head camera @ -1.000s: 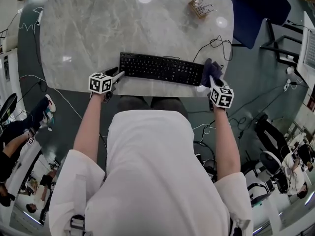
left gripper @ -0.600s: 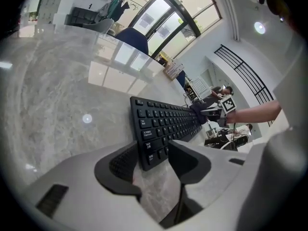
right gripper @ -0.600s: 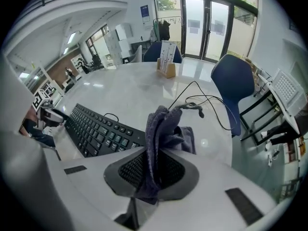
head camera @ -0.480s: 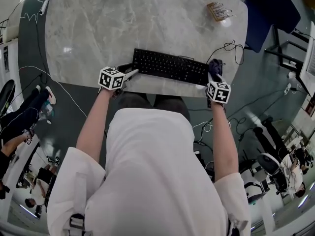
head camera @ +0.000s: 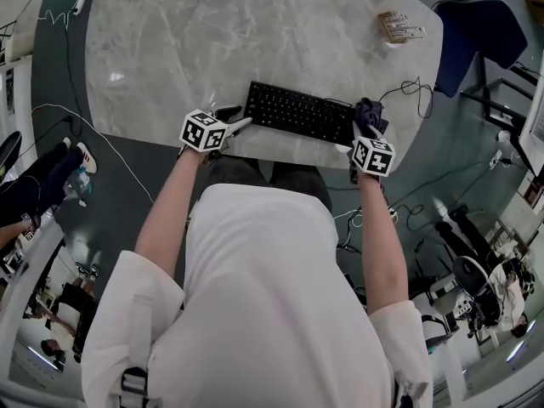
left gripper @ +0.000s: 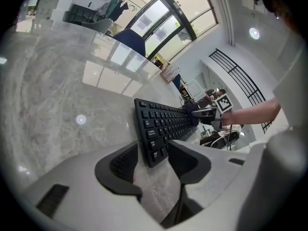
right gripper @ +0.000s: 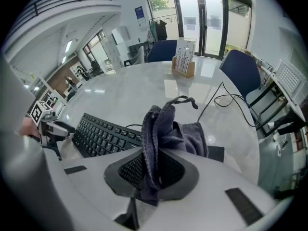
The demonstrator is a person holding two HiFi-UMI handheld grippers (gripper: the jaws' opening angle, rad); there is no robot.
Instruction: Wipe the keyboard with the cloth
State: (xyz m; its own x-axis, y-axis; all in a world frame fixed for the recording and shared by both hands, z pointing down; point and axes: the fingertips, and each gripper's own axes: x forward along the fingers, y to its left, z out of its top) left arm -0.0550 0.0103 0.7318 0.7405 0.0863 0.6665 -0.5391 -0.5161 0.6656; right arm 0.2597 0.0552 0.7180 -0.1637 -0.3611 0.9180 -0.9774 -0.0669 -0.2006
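A black keyboard (head camera: pixel 299 113) lies near the front edge of the marble table (head camera: pixel 187 49). My left gripper (head camera: pixel 239 126) is at the keyboard's left end. In the left gripper view its jaws stand open (left gripper: pixel 153 162), and the keyboard's (left gripper: pixel 163 124) near corner reaches in between them. My right gripper (head camera: pixel 363 139) is at the keyboard's right end, shut on a dark purple-grey cloth (head camera: pixel 369 115). In the right gripper view the cloth (right gripper: pixel 166 134) bunches up out of the jaws (right gripper: pixel 154 170), with the keyboard (right gripper: pixel 103 134) to its left.
A small box of packets (head camera: pixel 399 26) stands at the table's far right. The keyboard's cable (head camera: pixel 410 87) loops on the table by the right edge. A blue chair (head camera: pixel 484 32) sits beyond that edge. Cables run over the floor on the left (head camera: pixel 51 117).
The head view has shifted, so the table and keyboard now sit further right in the frame. Both grippers keep their places at the keyboard's two ends, the cloth still held.
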